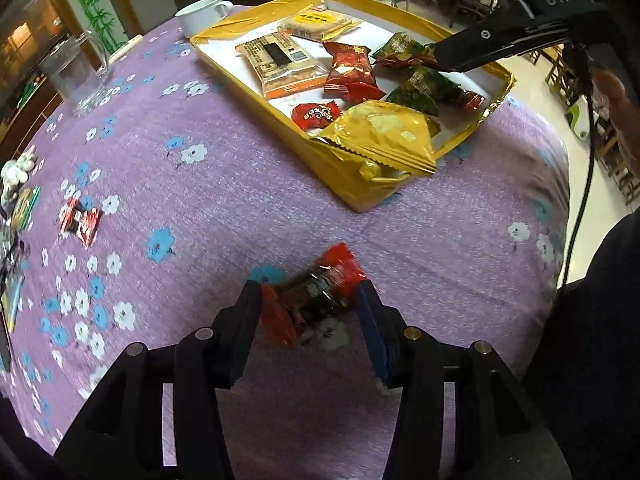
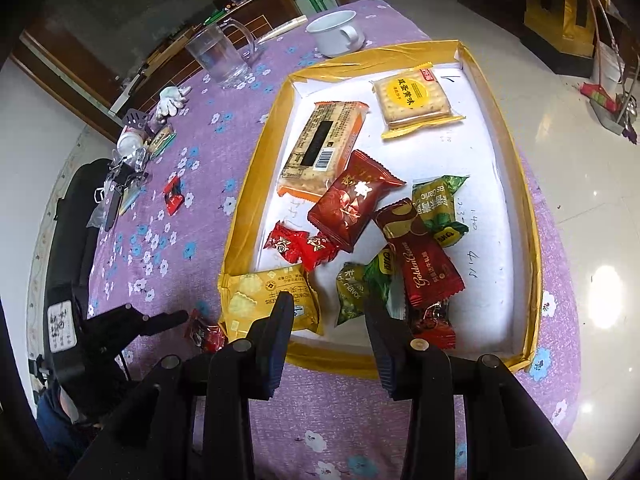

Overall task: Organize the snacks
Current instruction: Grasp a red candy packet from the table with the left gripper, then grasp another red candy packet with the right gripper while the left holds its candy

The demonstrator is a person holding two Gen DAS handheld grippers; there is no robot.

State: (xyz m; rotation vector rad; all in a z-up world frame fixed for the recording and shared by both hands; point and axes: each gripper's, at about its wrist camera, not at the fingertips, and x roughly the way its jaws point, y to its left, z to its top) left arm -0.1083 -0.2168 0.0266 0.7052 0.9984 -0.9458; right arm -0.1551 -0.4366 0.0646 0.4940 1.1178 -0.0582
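1. A round table under a purple cloth printed with blue and white flowers (image 1: 248,168) stood in a room with a glossy tiled floor (image 2: 580,128).
2. Nearest in the left wrist view, the left gripper (image 1: 308,300) pinched a small red-and-black wrapped candy (image 1: 316,292) between its two fingers, just above the cloth.
3. In the right wrist view that same candy (image 2: 204,332) showed at the left gripper's (image 2: 188,316) tip, beside the near corner of the tray.
4. The right gripper (image 2: 328,312) hovered over the near rim of the shallow gold-edged tray with a white floor (image 2: 496,280), fingers spread apart and holding nothing.
5. Only the right view showed the tray's contents clearly: a yellow sandwich-cracker packet (image 2: 272,300), green packets (image 2: 440,208), dark red packets (image 2: 352,204) and a yellow-labelled cracker pack (image 2: 416,100).
6. Another small red candy (image 1: 80,220) lay loose on the cloth, well apart from the tray.
7. Farther off stood a clear plastic jug (image 2: 216,56) and a white ceramic cup (image 2: 336,32).
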